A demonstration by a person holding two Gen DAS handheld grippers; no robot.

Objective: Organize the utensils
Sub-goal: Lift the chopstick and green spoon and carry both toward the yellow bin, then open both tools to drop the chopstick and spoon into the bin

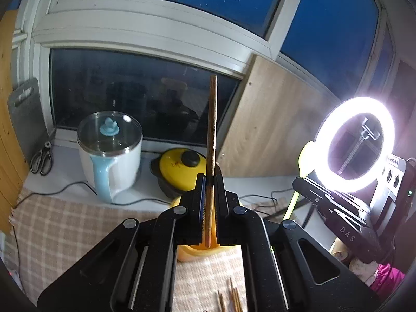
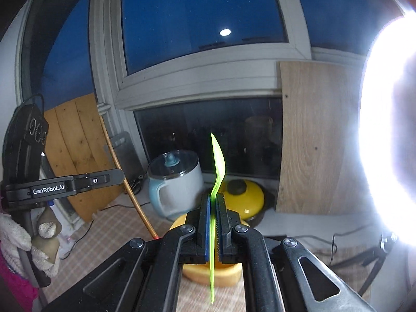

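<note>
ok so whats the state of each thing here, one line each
left gripper: shut on a wooden chopstick
chopstick: held, pointing up
right gripper: shut on a green spoon
spoon: held edge-on, bowl end up
white pot: glass lid on
yellow pot: lid on
yellow holder: on the checked cloth, contents hidden
loose chopsticks: lying on the cloth
ring lamp: lit
</note>
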